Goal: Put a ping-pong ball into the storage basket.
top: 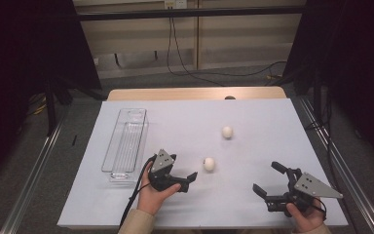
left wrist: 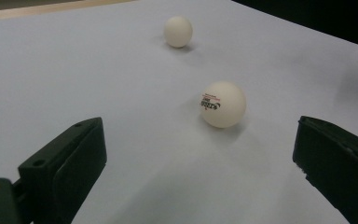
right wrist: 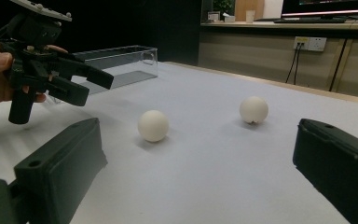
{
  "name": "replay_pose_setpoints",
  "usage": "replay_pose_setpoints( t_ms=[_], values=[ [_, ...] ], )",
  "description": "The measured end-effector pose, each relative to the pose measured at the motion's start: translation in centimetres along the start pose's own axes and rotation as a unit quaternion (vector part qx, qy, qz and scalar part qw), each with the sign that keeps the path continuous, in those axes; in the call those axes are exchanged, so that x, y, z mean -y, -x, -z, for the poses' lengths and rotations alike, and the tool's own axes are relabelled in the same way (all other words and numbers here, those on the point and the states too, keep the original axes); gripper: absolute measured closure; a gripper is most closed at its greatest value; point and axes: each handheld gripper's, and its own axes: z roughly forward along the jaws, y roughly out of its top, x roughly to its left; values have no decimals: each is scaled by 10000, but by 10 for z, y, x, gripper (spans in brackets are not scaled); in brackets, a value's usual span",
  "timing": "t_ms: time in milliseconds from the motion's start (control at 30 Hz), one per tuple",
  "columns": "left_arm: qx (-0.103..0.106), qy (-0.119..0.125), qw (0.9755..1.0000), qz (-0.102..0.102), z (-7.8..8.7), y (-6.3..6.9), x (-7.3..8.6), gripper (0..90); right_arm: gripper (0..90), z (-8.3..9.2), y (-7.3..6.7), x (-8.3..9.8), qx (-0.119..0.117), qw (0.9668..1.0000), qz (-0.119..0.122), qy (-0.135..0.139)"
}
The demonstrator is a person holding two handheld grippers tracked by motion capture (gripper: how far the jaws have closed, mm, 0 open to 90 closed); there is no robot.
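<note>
Two white ping-pong balls lie on the white table cover (top: pixel 253 117). The near ball (top: pixel 209 164) (left wrist: pixel 223 104) (right wrist: pixel 153 125) carries small print; the far ball (top: pixel 227 131) (left wrist: pixel 178 31) (right wrist: pixel 254 109) sits beyond it. My left gripper (top: pixel 187 181) (left wrist: pixel 198 140) is open, its jaws wide apart and pointing at the near ball a short way ahead, not touching it. My right gripper (top: pixel 267 178) (right wrist: pixel 196 140) is open and empty at the front right, facing both balls. The left gripper (right wrist: pixel 93 81) also appears, open, in the right gripper view.
A long clear plastic tray (top: pixel 126 141) (right wrist: pixel 121 60) lies empty at the table's left, just behind my left hand. Cables hang on the wall behind the table. Metal rails run along both sides of the table.
</note>
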Motion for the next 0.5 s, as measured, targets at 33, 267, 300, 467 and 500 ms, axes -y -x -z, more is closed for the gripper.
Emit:
replay_pose_setpoints(
  t_ms=[33,267,300,467,500],
  values=[
    [2,2,10000,-2,0,0,0,27,12,0,0,0,0,10000,0,0],
    [-12,-24,10000,-20,-4,1,-2,29,12,0,0,0,-1,10000,-3,-2],
    [6,-37,10000,-65,-6,2,-2,29,12,0,0,0,-3,10000,1,3],
    [31,-58,10000,-25,-9,4,-3,29,11,0,0,0,0,10000,-5,10],
    [39,-47,10000,-16,-9,4,-3,29,11,0,0,0,-5,10000,-6,12]
  ],
)
